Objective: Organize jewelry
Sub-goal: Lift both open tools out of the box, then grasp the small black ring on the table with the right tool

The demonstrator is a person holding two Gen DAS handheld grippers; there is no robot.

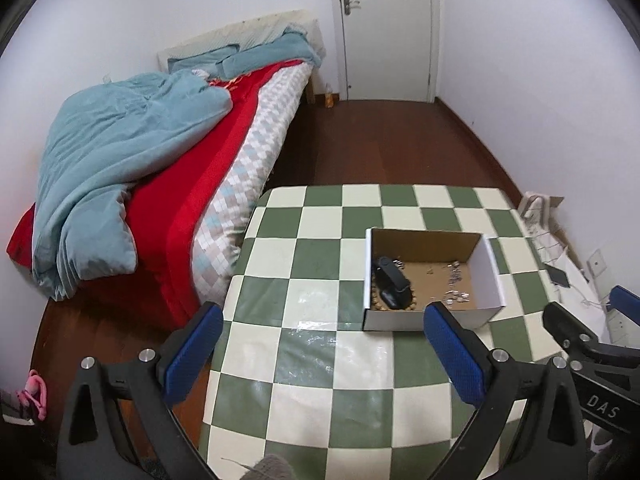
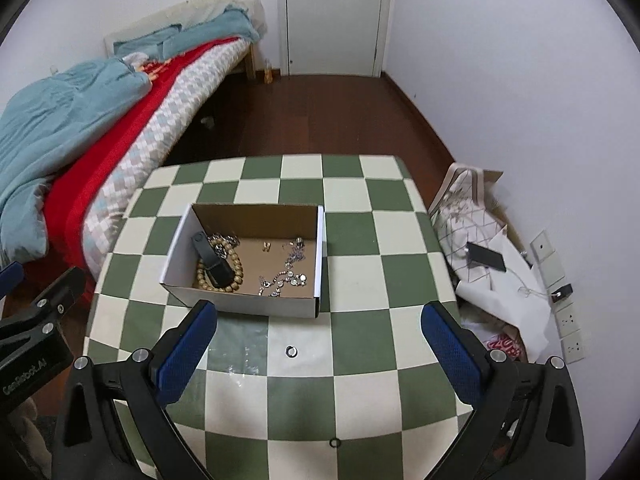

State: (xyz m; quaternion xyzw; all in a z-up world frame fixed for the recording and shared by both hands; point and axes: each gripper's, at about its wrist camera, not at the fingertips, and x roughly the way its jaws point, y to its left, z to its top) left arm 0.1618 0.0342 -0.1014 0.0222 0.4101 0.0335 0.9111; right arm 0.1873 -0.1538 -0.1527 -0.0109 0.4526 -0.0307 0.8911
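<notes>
An open white cardboard box (image 2: 316, 252) (image 1: 494, 268) stands on the green-and-white checked table (image 2: 352, 280) (image 1: 312, 264). Inside lie a wooden bead bracelet (image 2: 236, 276), a black watch (image 2: 214, 260) (image 1: 390, 284) and silver chains (image 2: 288, 276) (image 1: 456, 280). A small ring (image 2: 291, 351) lies on the table in front of the box. My right gripper (image 2: 318, 344) is open and empty above the table, just short of the ring. My left gripper (image 1: 324, 352) is open and empty, left of the box.
A bed (image 1: 160, 160) with red and teal bedding runs along the table's left side. A white door (image 2: 334, 16) is at the back. Bags, papers and a phone (image 2: 486, 258) lie on the floor to the right, by wall sockets (image 2: 570, 320).
</notes>
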